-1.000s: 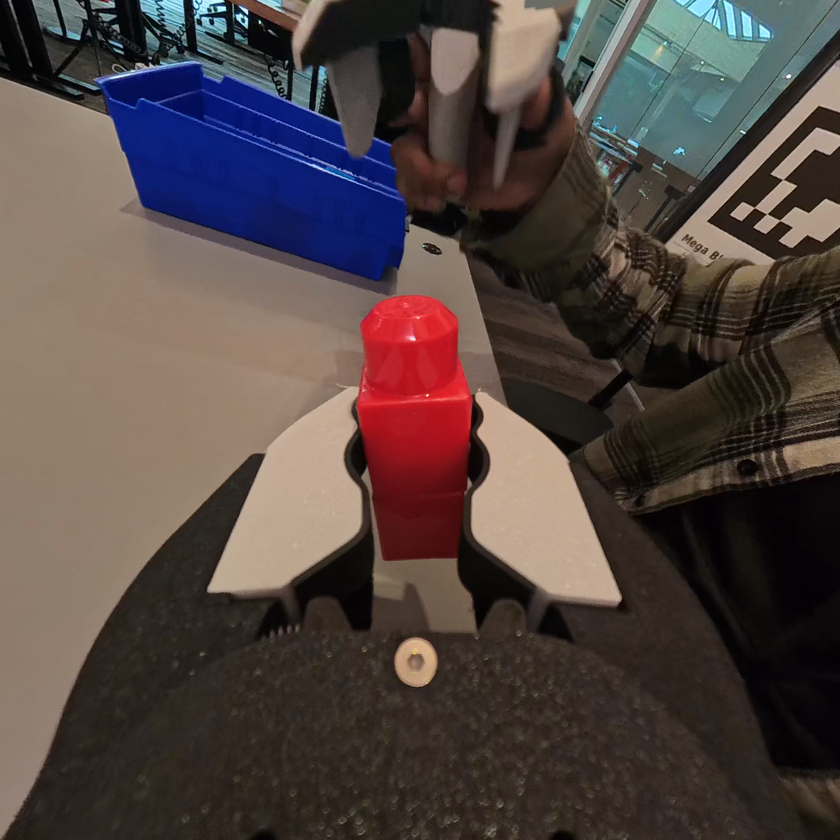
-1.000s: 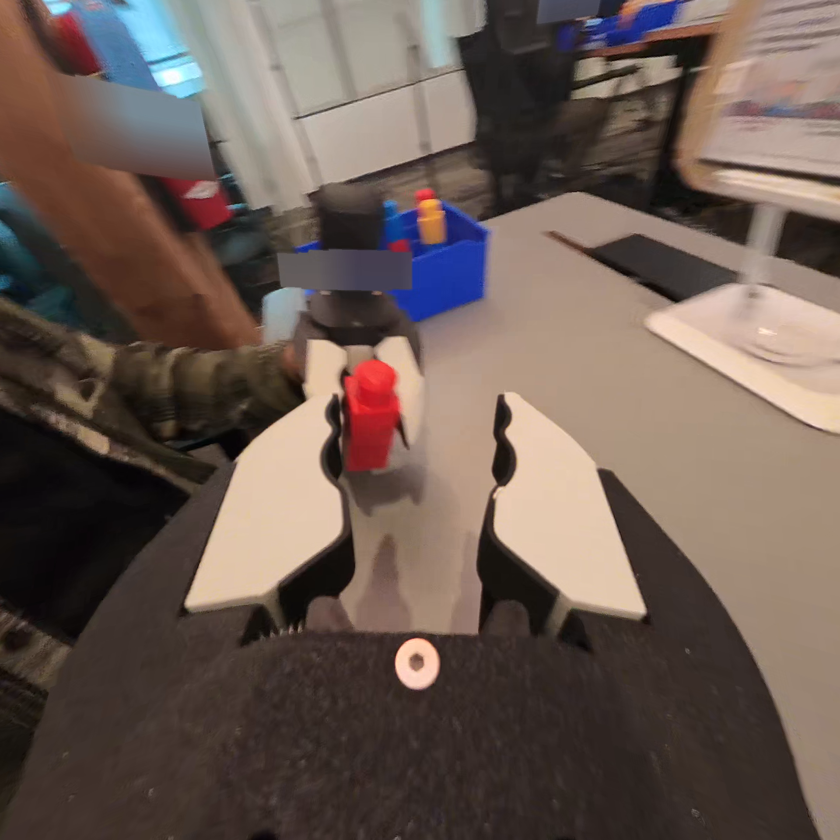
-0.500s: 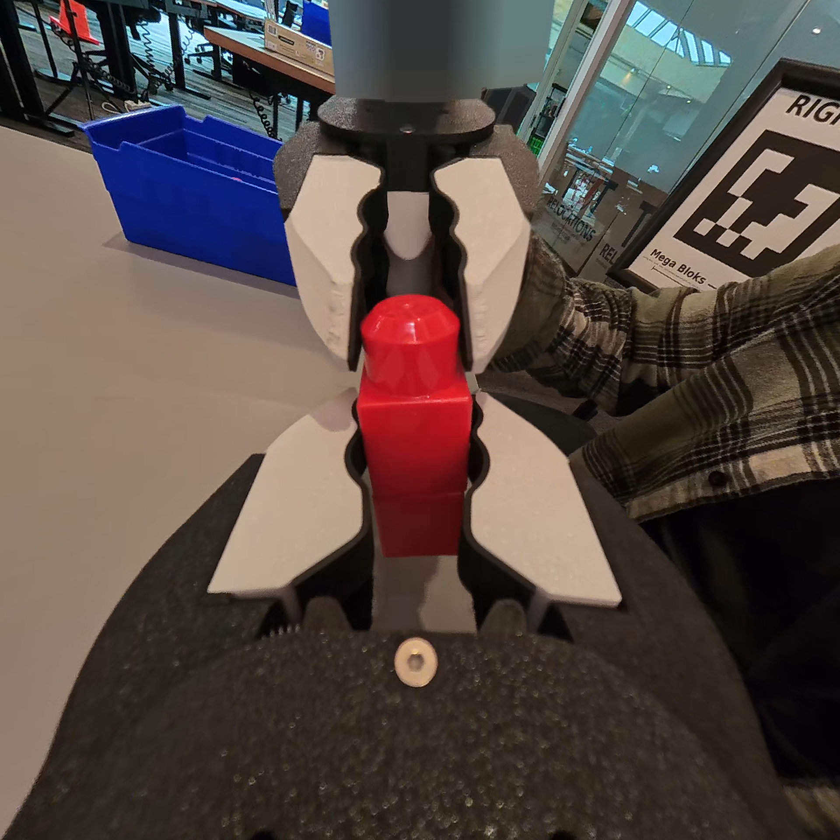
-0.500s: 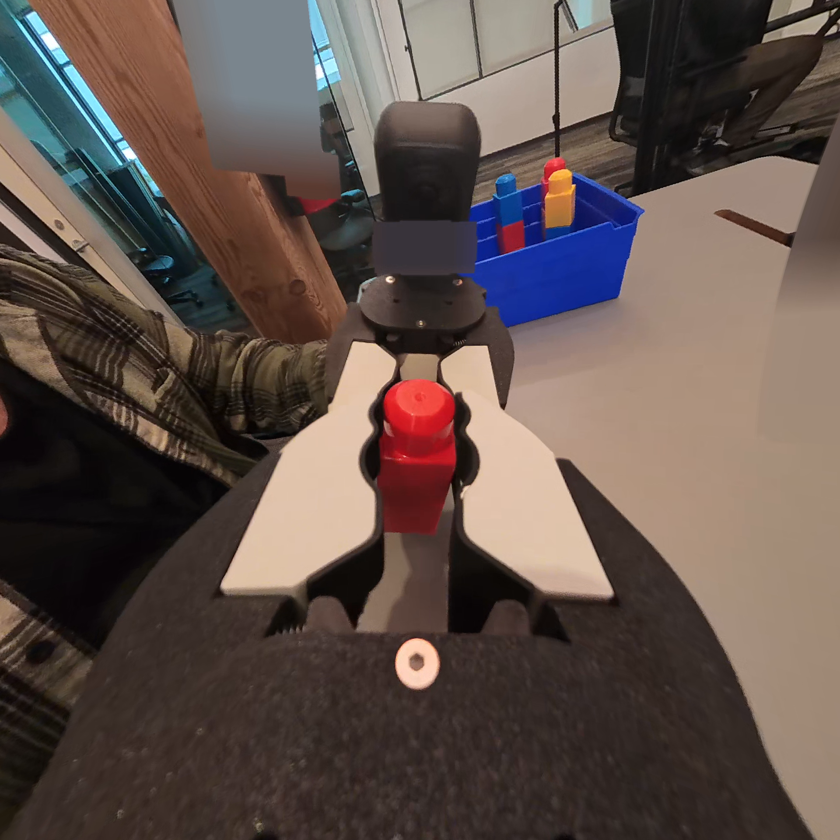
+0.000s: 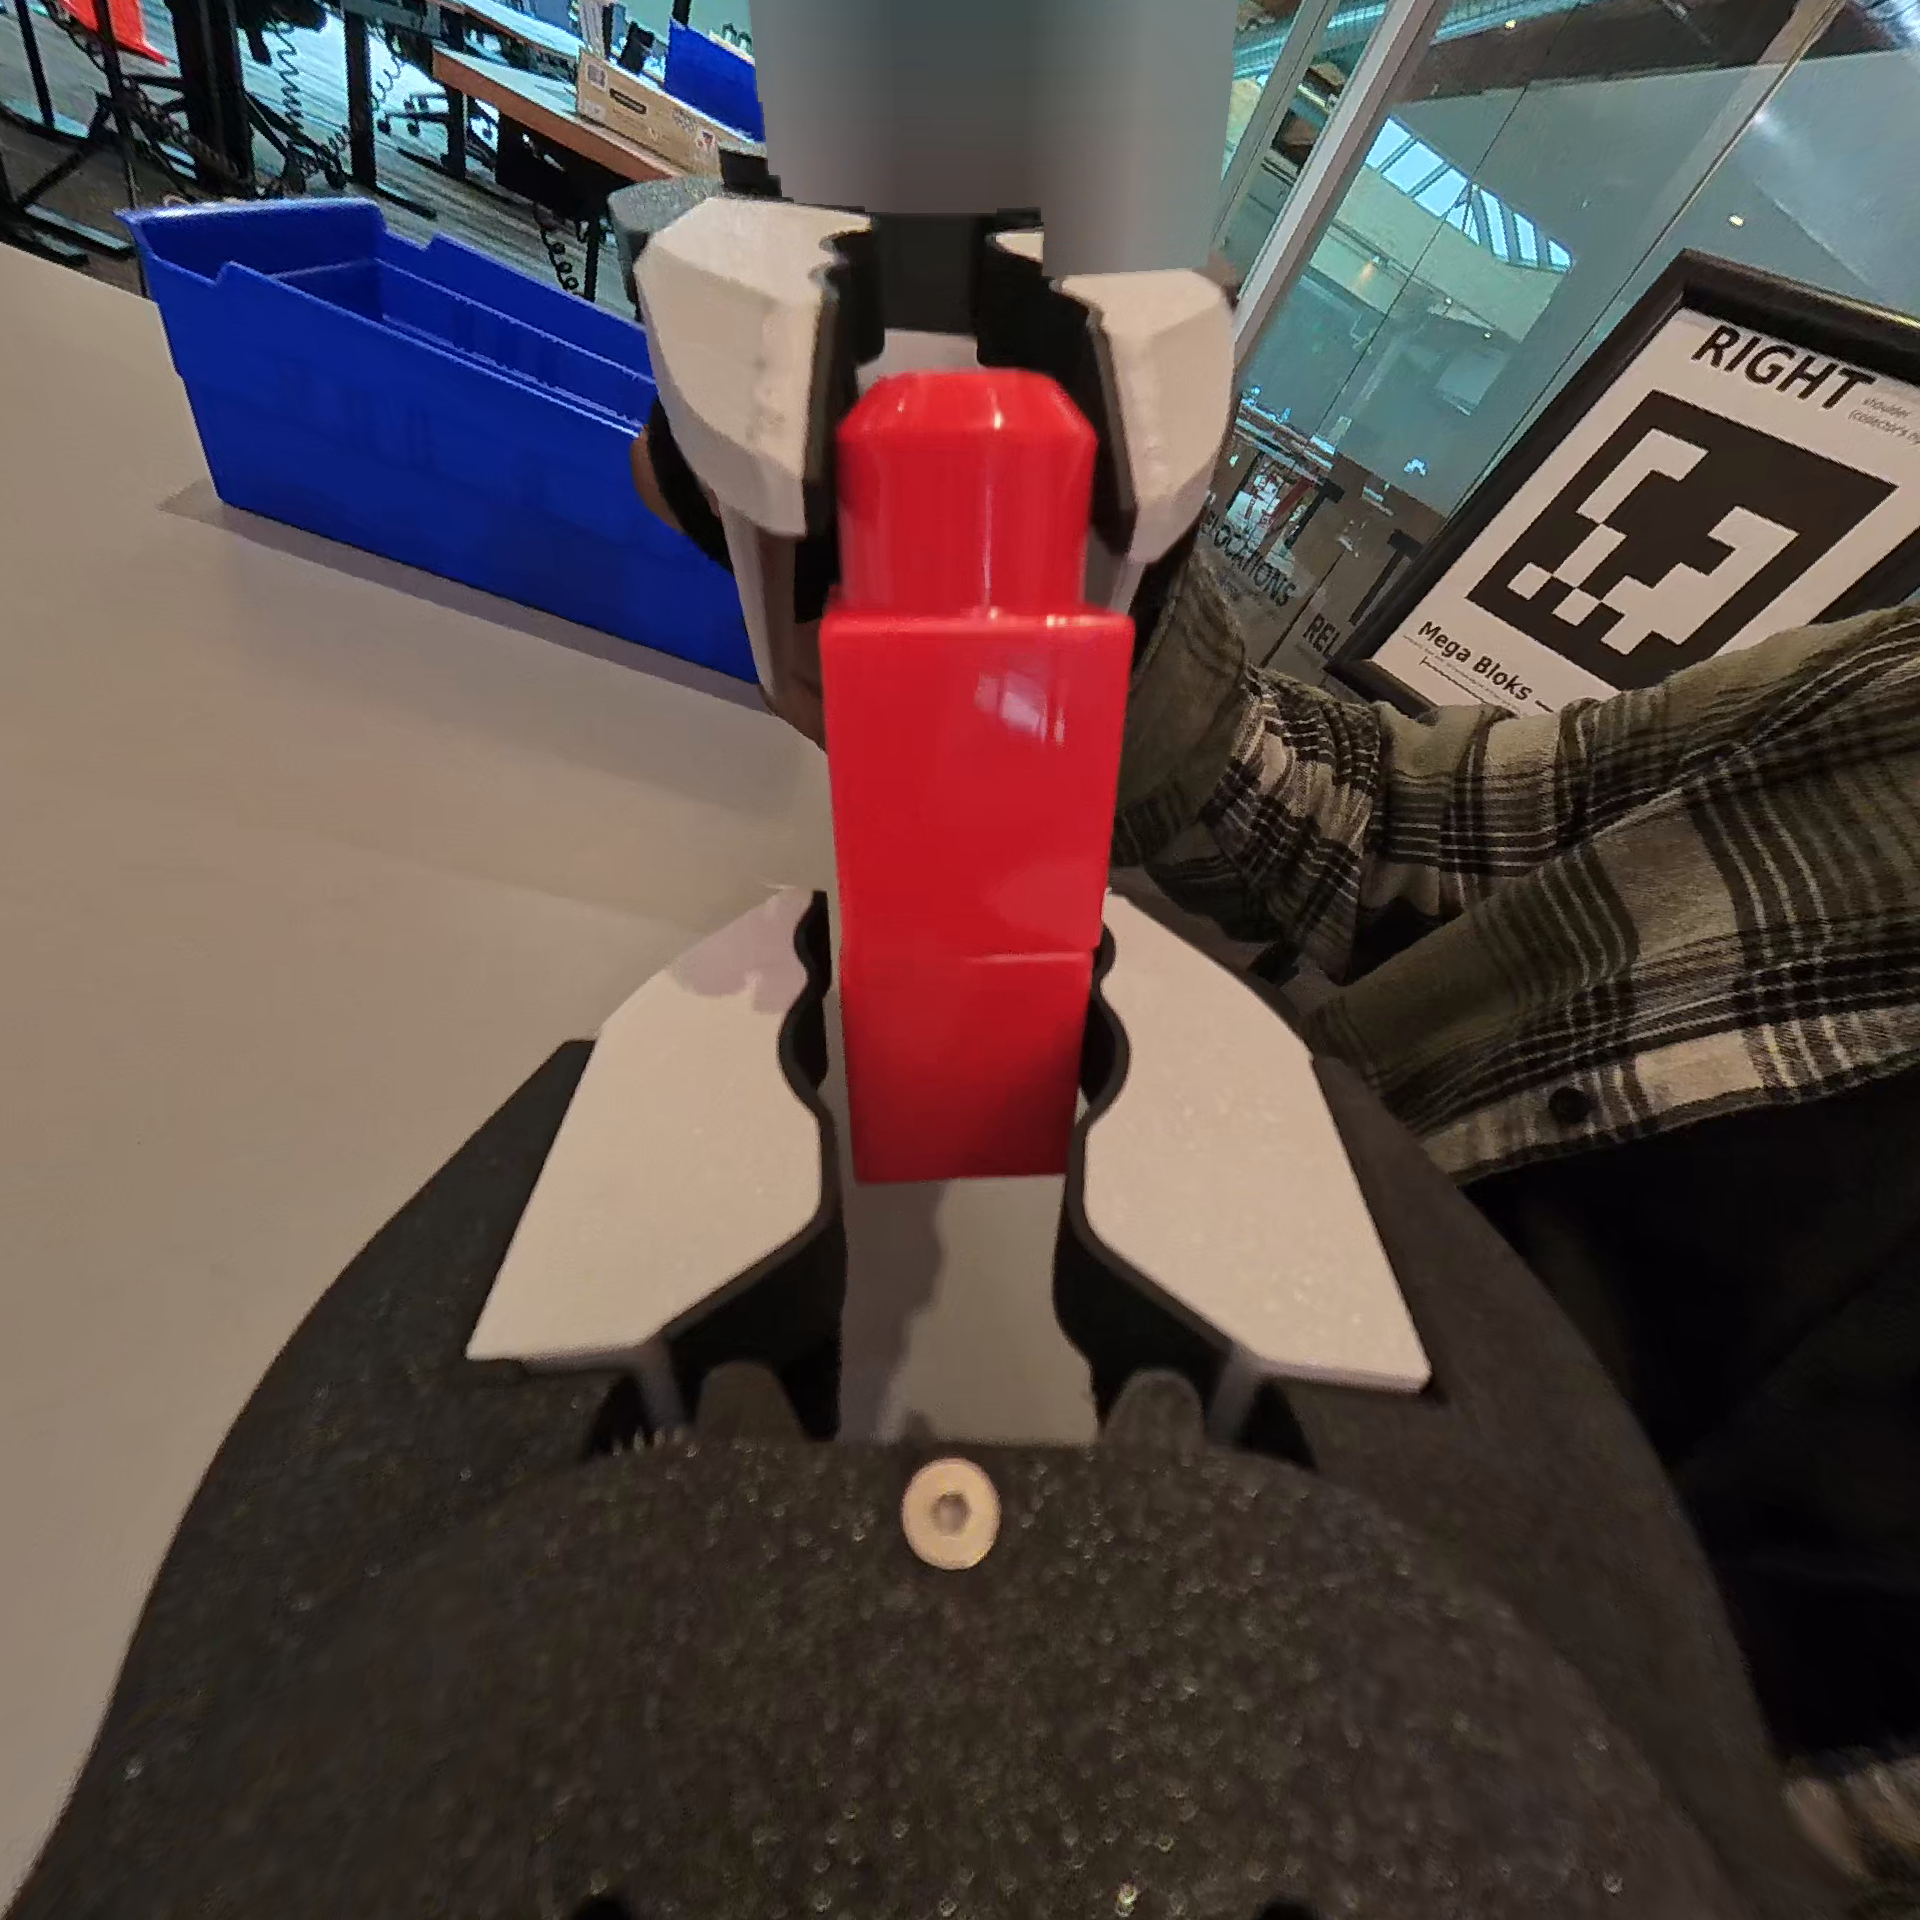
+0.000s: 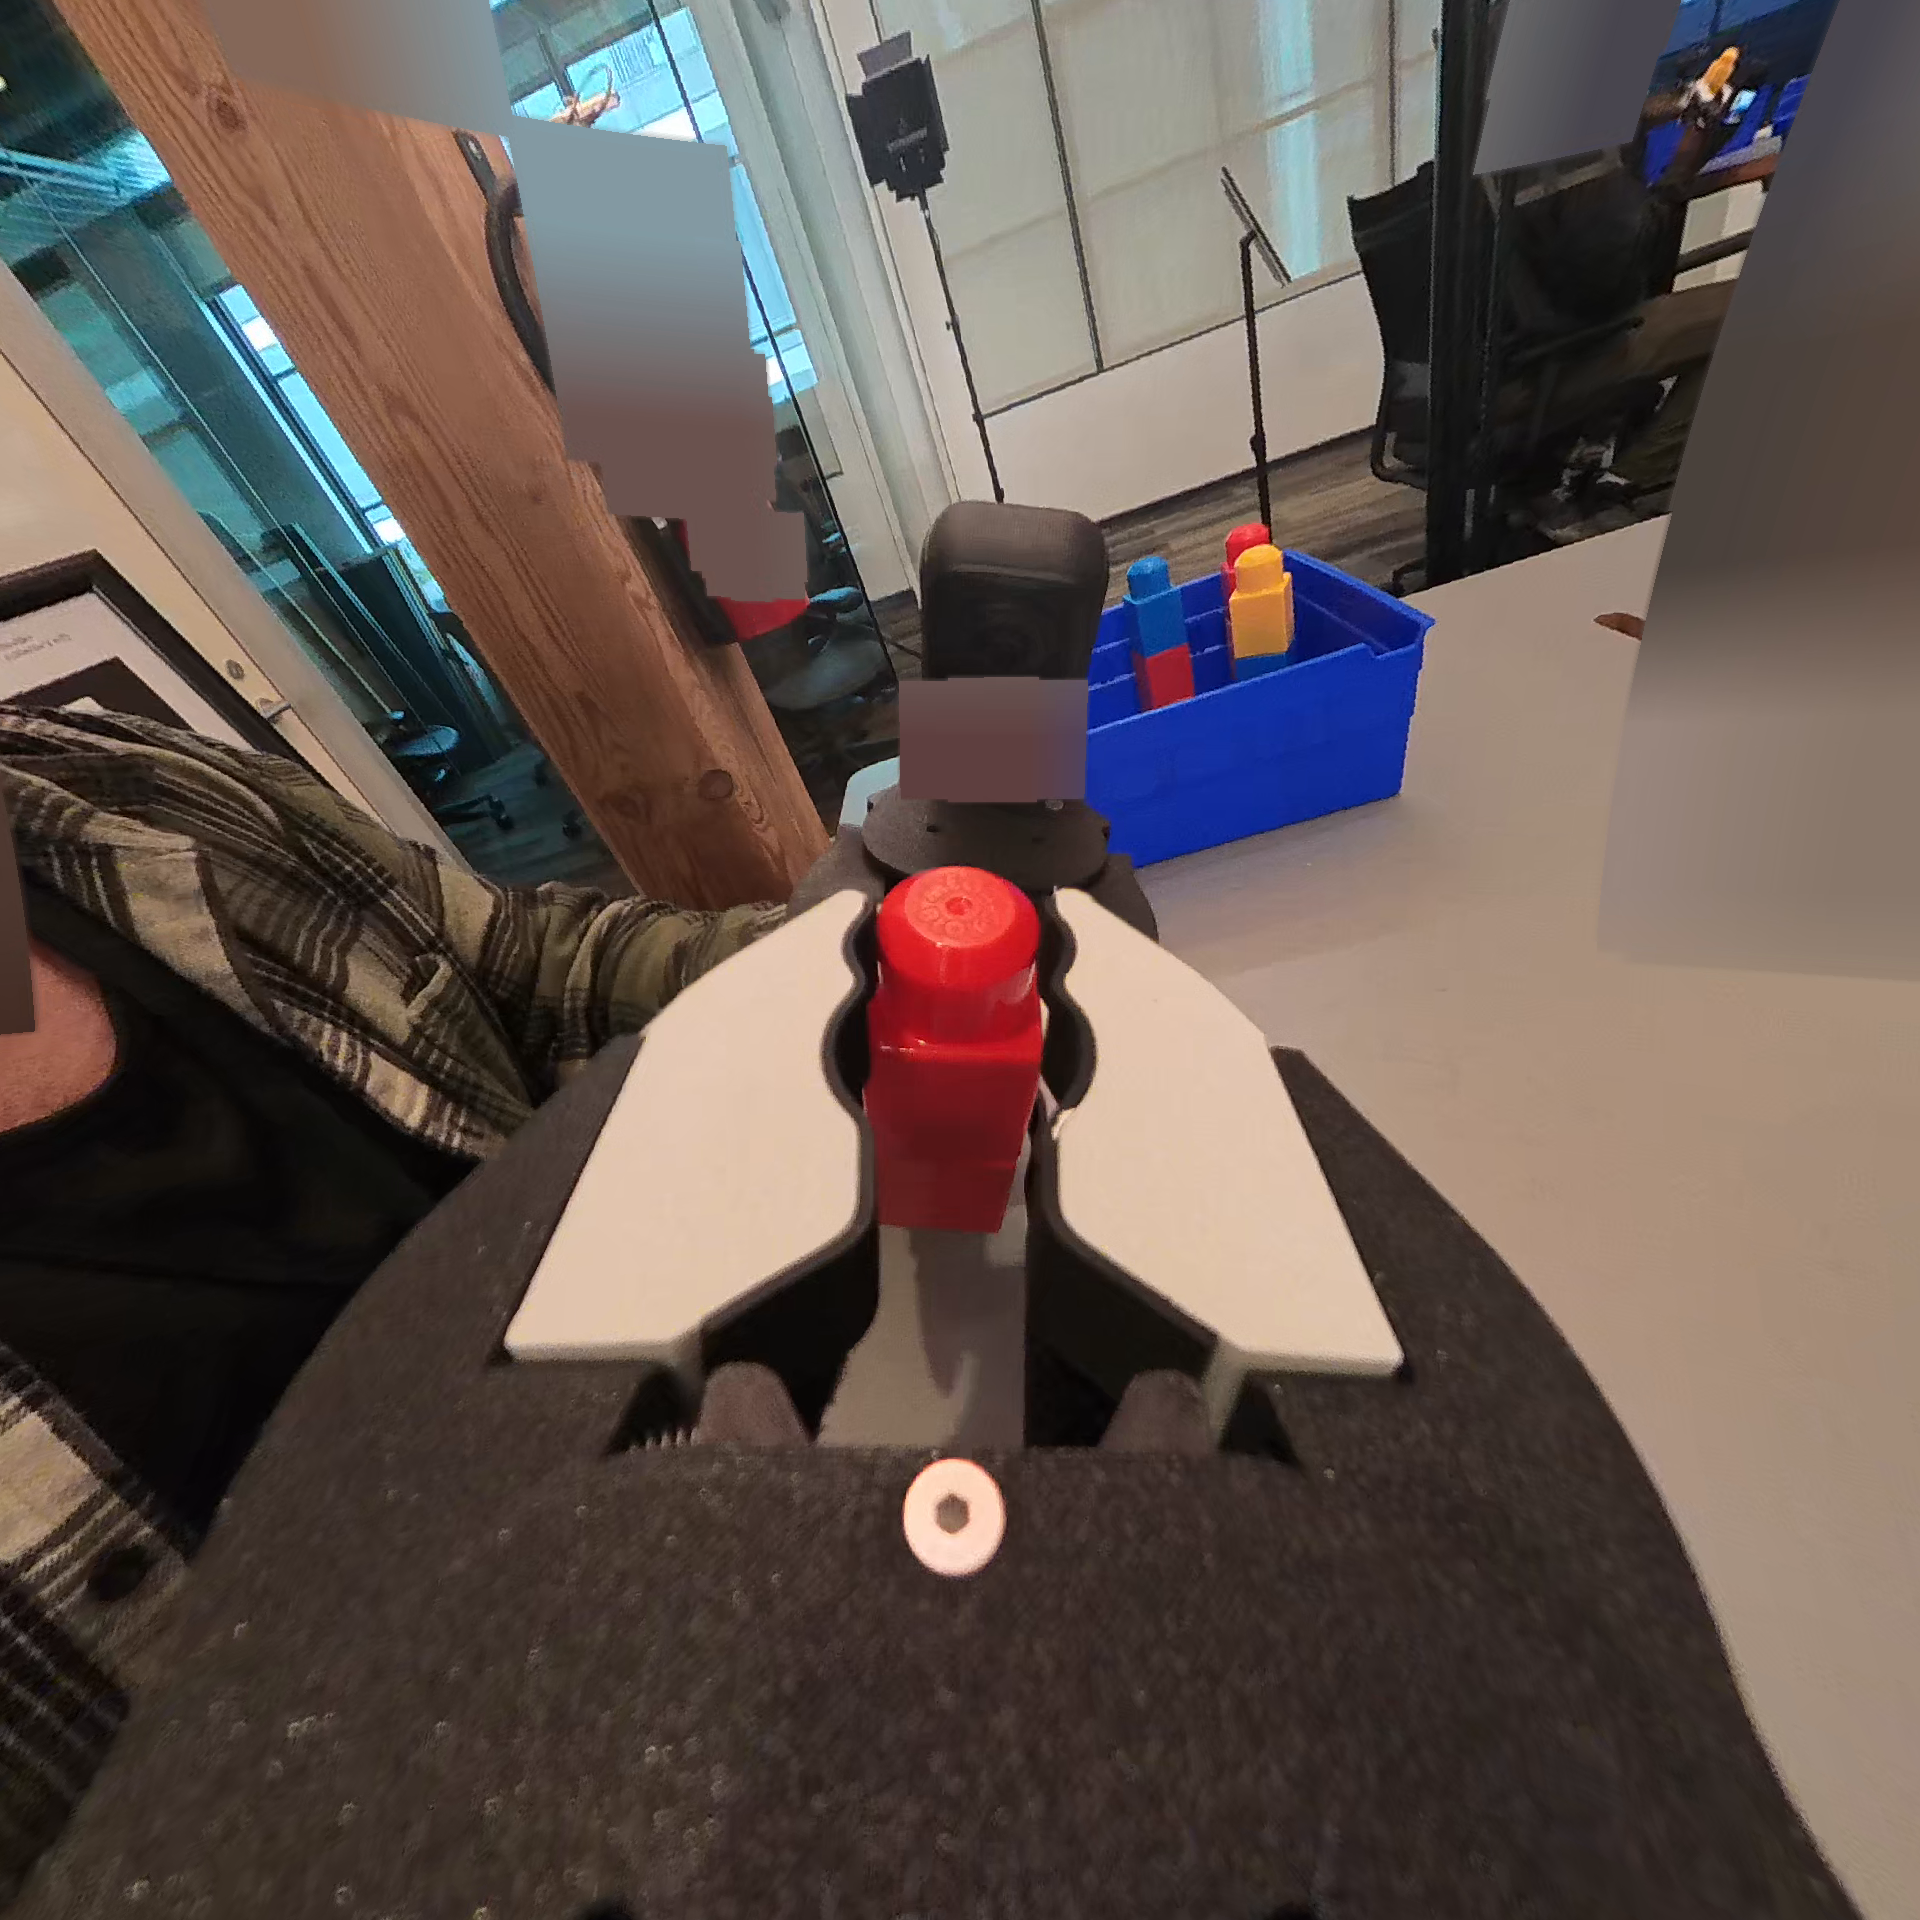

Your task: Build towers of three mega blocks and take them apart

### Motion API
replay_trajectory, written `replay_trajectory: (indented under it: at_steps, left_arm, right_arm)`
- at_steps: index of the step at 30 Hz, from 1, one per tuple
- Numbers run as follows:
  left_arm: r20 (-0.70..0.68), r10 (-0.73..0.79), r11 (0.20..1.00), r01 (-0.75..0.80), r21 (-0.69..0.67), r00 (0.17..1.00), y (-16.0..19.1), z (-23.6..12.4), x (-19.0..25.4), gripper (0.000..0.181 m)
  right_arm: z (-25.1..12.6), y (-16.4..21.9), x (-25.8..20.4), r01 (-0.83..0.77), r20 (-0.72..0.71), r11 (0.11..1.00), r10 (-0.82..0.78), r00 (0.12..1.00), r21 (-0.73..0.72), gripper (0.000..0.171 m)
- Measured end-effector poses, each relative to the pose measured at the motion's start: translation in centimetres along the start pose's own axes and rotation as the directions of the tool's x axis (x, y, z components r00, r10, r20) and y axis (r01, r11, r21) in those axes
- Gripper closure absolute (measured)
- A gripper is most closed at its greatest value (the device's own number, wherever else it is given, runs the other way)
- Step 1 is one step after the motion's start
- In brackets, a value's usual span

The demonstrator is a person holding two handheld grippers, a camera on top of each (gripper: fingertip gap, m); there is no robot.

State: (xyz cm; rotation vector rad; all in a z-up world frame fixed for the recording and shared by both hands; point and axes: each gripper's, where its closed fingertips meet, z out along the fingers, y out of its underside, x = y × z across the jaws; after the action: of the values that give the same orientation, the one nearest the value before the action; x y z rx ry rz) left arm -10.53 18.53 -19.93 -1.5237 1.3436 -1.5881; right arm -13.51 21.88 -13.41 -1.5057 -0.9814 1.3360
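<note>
Red blocks (image 5: pixel 971 883) pinched between both grippers' fingers (image 5: pixel 665 1153); blue bin (image 6: pixel 1262 727) with blue-red and yellow-topped stacks on tabletop (image 6: pixel 1558 1039).

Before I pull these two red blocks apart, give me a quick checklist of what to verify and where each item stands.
1. Left gripper shut on the lower red block: ok.
2. Right gripper closed around the upper red block: ok in the right wrist view; firm contact cannot tell.
3. Blocks joined in a straight line: ok.
4. Stack lifted off the grey table: cannot tell.
5. Blue bin away from both grippers: ok.
6. Third block on this stack: not ok, only two show.
</note>
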Motion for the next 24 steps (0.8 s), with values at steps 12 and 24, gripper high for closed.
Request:
replay_trajectory:
  at_steps: [12, 24]
  left_arm:
    - [0.127, -0.002, 0.996, 0.014, -0.089, 0.992, 0.9, 0.6, -1.2, 0.14]
    - [0.041, 0.023, 1.0, -0.023, -0.004, 0.999, 0.6, 1.0, -1.1, 0.141]
  right_arm:
    - [-3.1, -3.4, 0.7, -0.043, -0.039, 0.976, 0.053, 0.998, 0.214, 0.143]
    - [-39.1, -0.6, 11.6, -0.092, -0.921, 0.996, 0.033, 0.388, -0.004, 0.143]
